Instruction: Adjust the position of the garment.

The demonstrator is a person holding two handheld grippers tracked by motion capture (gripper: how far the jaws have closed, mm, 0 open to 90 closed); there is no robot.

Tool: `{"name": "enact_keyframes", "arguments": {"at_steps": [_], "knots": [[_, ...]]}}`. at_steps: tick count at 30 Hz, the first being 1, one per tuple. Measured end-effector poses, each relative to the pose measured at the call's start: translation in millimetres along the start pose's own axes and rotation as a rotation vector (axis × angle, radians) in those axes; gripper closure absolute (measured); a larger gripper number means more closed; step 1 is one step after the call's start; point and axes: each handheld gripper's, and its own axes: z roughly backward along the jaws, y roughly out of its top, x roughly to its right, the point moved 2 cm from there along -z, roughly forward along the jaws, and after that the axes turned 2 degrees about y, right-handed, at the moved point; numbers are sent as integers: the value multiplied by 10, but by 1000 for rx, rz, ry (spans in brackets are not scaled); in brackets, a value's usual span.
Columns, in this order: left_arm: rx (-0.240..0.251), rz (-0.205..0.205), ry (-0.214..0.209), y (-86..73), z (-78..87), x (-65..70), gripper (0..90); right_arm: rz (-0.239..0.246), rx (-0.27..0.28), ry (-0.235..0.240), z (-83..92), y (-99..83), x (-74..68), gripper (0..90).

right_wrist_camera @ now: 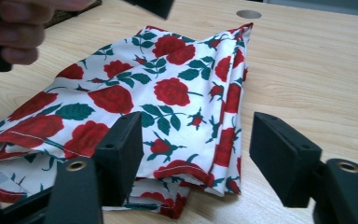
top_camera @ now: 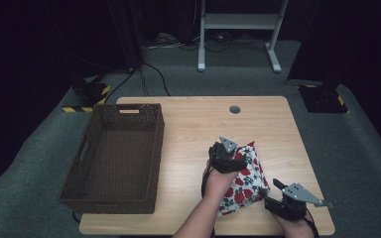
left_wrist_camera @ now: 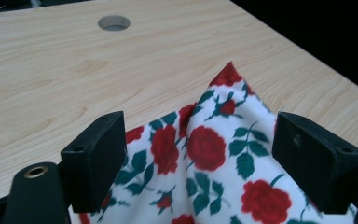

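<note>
A folded rose-print cloth (top_camera: 242,181) lies on the wooden table (top_camera: 188,134), near its front right part. The left gripper (top_camera: 226,157) hovers over the cloth's far end, jaws apart. The right gripper (top_camera: 278,196) sits at its near corner, jaws spread, clamping nothing. A wicker basket (top_camera: 116,157) stands well apart at left.

You had the desk (top_camera: 188,129) lit evenly from above in the high view, while the room around it fell nearly black. That view was soft and low in detail. In both gripper views the floral cloth (right_wrist_camera: 168,93) was bright and fairly sharp, the near jaws slightly blurred, and shadows under the cloth stayed faint. No glare showed on the wood.
</note>
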Motion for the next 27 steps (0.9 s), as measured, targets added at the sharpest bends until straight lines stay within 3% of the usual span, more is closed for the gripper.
{"name": "enact_keyframes", "arguments": {"at_steps": [21, 27], "knots": [[25, 6, -9, -259, 376, -266, 161, -13, -49, -30, 4, -144, 254, 179], [25, 9, -12, -361, 460, -297, 157, -10, -90, -39, 14, -211, 333, 165]]}}
